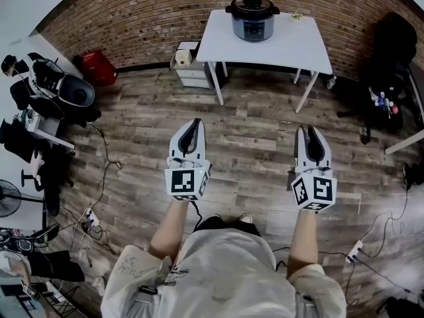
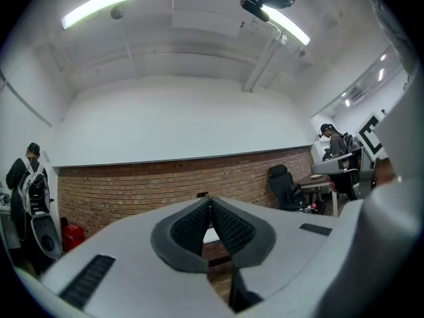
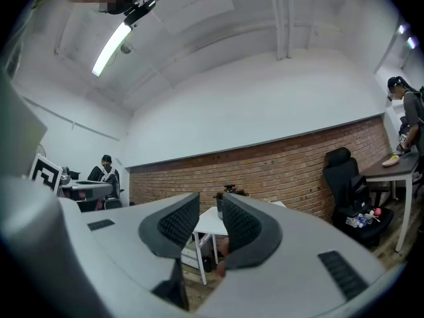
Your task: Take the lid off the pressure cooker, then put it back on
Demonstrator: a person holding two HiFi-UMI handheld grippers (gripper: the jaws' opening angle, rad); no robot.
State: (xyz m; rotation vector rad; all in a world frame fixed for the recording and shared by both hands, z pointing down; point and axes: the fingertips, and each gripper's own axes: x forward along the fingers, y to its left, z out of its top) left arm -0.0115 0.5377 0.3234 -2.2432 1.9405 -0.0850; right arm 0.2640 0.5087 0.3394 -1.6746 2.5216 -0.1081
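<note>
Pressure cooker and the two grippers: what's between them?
Head view: only wood floor and the near part of the white table under the pressure cooker. The left gripper and right gripper hang short of the table.

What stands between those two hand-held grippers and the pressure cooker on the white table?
Nothing visible does. Only wooden floor lies between the left hand-held gripper, the right hand-held gripper and the white table that carries the pressure cooker.

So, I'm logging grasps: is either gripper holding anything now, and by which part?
Nothing. The left gripper is shut empty, the right gripper open and empty; the pressure cooker stands far off.
</note>
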